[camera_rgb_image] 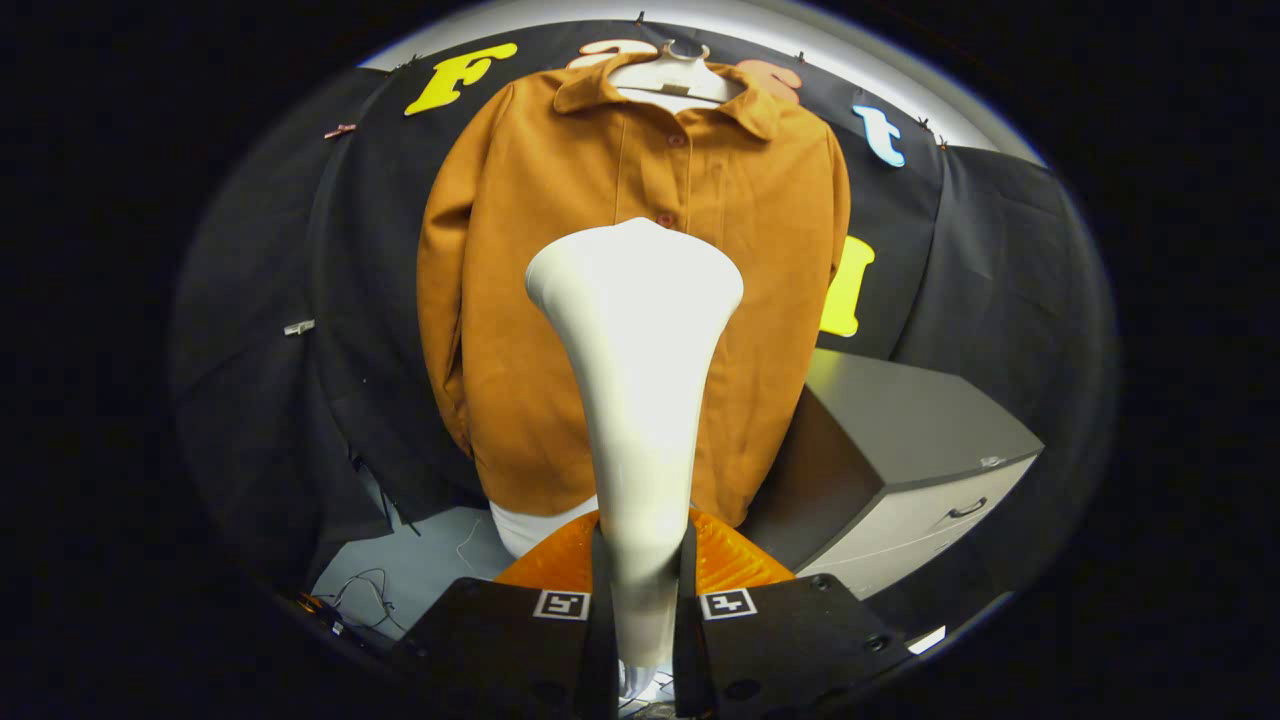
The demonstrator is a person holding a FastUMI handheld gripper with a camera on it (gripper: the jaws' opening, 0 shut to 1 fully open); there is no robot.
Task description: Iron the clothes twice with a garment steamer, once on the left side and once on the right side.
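Note:
A rust-orange buttoned jacket (540, 330) hangs on a white hanger (672, 72) against the black booth wall, straight ahead of me. My gripper (640, 590) is shut on the handle of a white garment steamer (640, 330). The steamer rises upright between the fingers, and its wide head covers the middle of the jacket's front, around the button line. I cannot tell whether the head touches the cloth. A white hem shows under the jacket's lower edge.
A grey cabinet (900, 450) with a drawer handle stands to the right of the jacket, close to its hem. Cables (370, 590) lie on the pale floor at the lower left. Small clips pin the black cloth at the left.

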